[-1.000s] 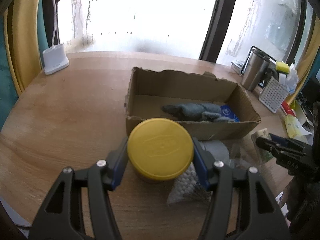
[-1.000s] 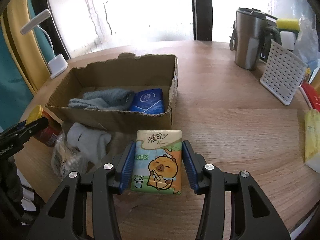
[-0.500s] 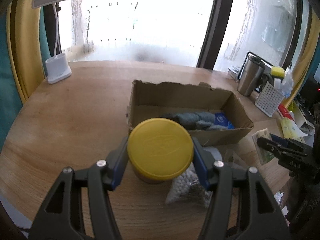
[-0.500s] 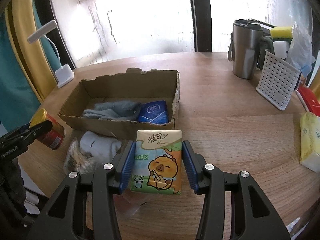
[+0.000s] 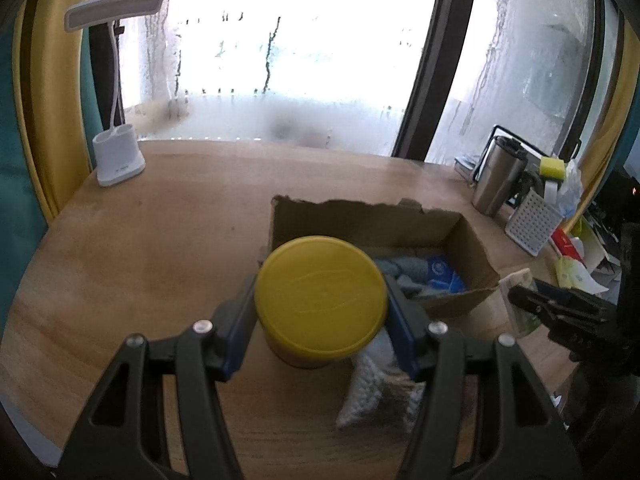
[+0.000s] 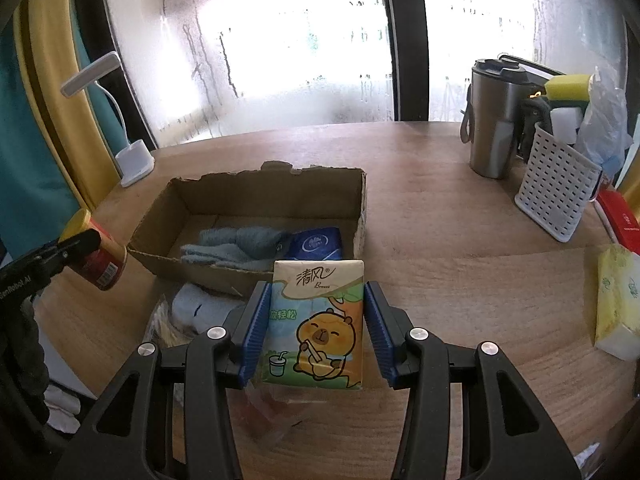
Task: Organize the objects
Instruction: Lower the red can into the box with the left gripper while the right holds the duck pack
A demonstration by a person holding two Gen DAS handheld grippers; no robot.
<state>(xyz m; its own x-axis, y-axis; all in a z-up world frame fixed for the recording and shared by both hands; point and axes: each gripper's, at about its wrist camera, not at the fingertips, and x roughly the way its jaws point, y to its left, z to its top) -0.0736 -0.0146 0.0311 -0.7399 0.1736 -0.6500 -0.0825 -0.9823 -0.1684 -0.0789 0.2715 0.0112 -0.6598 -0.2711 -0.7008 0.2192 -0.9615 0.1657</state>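
My left gripper [image 5: 322, 322] is shut on a jar with a yellow lid [image 5: 322, 294], held above the table in front of the cardboard box [image 5: 360, 216]. The same jar [image 6: 100, 256] shows at the left of the right wrist view, red label down. My right gripper [image 6: 316, 330] is shut on a tissue pack [image 6: 316, 320] printed with a cartoon animal, lifted near the box's front wall [image 6: 224, 268]. Inside the box lie grey-blue socks [image 6: 236, 242] and a blue tissue pack [image 6: 318, 242].
A white sock [image 6: 196, 308] and a clear bag of small beads [image 5: 376, 396] lie in front of the box. A steel mug [image 6: 494, 120], white perforated basket [image 6: 560, 196], yellow tissue pack [image 6: 616, 304] and red box [image 6: 620, 216] stand right. A white desk lamp [image 5: 118, 156] stands far left.
Both grippers have risen with their loads; the table and box sit lower and smaller in both views. Neither grip has altered.
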